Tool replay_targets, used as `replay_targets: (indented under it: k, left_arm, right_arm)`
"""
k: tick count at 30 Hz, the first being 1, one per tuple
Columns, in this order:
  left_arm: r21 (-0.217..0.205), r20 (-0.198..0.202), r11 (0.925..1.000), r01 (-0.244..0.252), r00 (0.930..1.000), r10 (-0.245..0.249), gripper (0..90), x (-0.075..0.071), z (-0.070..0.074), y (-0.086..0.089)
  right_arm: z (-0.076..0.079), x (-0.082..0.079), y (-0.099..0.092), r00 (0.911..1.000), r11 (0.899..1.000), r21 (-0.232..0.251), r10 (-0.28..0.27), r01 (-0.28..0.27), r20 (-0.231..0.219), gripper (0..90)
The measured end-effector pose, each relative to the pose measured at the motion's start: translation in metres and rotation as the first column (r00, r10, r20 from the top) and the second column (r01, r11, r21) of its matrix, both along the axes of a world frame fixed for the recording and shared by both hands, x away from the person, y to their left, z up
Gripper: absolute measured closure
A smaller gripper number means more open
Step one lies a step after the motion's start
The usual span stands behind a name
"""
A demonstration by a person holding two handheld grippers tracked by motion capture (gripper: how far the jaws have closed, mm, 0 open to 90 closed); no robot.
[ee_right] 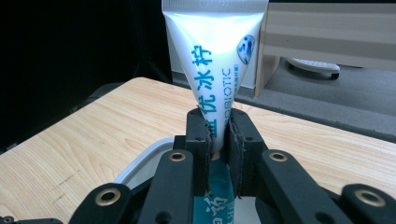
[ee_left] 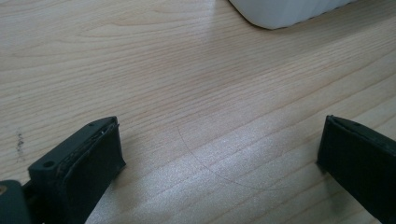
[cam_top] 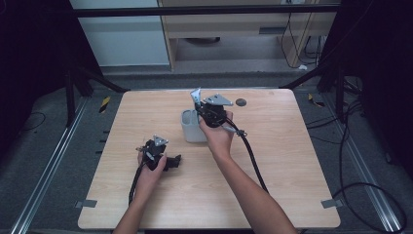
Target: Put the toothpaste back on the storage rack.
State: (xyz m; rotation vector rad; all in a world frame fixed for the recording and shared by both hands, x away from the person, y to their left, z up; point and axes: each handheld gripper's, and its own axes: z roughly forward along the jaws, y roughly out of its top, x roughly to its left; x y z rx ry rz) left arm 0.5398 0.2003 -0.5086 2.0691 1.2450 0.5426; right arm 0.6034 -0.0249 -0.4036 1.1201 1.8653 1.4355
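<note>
A white tube (ee_right: 212, 56) with blue lettering stands upright, crimped end up, and my right gripper (ee_right: 218, 135) is shut on its middle. In the high view the right gripper (cam_top: 203, 108) holds the tube (cam_top: 196, 94) over the white rectangular cup (cam_top: 190, 129) near the table's centre. The cup's rim (ee_right: 140, 165) shows just below the jaws in the right gripper view. My left gripper (cam_top: 171, 162) rests low on the table at the left with its jaws wide apart and nothing between them. The left gripper (ee_left: 219, 154) faces bare wood, with the cup's corner (ee_left: 280, 11) at the top.
The wooden table (cam_top: 282, 161) has a small dark round spot (cam_top: 240, 102) at its far edge. Cables trail off the table's right side onto the grey floor. A light cabinet (cam_top: 234, 24) and dark frame bars stand behind the table.
</note>
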Motion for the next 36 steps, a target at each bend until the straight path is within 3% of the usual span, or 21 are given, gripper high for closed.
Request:
replay_targets:
  k: [36]
  left_arm:
    - [0.002, -0.001, 1.0, 0.002, 1.0, -0.002, 0.0, 0.0, 0.0, 0.0]
  right_arm:
    - [-0.015, -0.001, 0.007, 0.9988, 1.0, -0.024, 0.011, -0.012, -0.047, 79.7]
